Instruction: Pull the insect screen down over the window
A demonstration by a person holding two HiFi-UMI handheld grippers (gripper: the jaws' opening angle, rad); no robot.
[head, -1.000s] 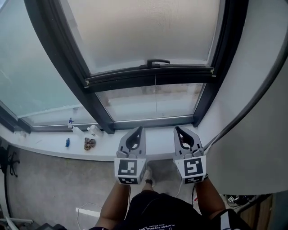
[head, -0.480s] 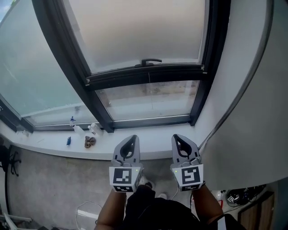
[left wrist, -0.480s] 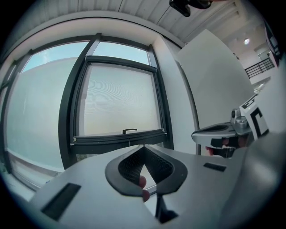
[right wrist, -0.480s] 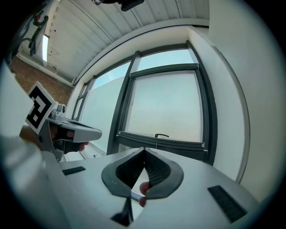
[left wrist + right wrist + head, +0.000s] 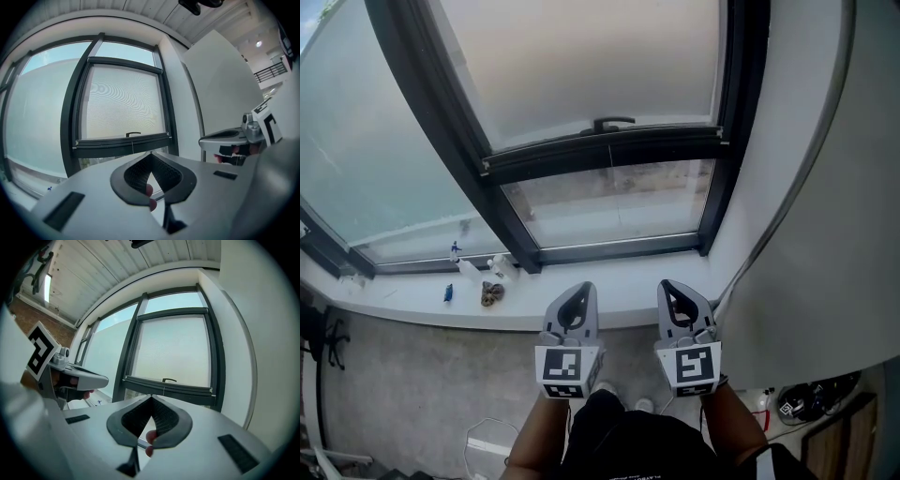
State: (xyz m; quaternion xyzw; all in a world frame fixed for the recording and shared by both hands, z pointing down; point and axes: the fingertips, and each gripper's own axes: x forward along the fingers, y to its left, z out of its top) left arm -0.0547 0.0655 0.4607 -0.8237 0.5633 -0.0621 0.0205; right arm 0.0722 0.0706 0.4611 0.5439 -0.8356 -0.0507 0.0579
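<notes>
The insect screen [image 5: 581, 66] covers most of the dark-framed window. Its bottom bar [image 5: 600, 150] with a small black handle [image 5: 613, 123] hangs a little above the lower frame, leaving a strip of clear glass [image 5: 614, 202] below. In the head view my left gripper [image 5: 581, 289] and right gripper [image 5: 667, 286] are side by side over the sill, well short of the bar, both shut and holding nothing. In the left gripper view the handle [image 5: 133, 134] shows beyond the closed tips [image 5: 151, 153]. The right gripper view shows the handle [image 5: 169, 379] beyond its closed tips [image 5: 151, 397].
A white windowsill [image 5: 412, 300] carries small bottles [image 5: 455, 253] and a little brown object [image 5: 492, 295]. A white wall [image 5: 825, 234] stands close on the right. Grey floor [image 5: 403, 384] lies below, with cables [image 5: 797, 403] at the lower right.
Both grippers have drawn back from the window together, staying side by side and shut. The screen bar sits at the same height in its frame.
</notes>
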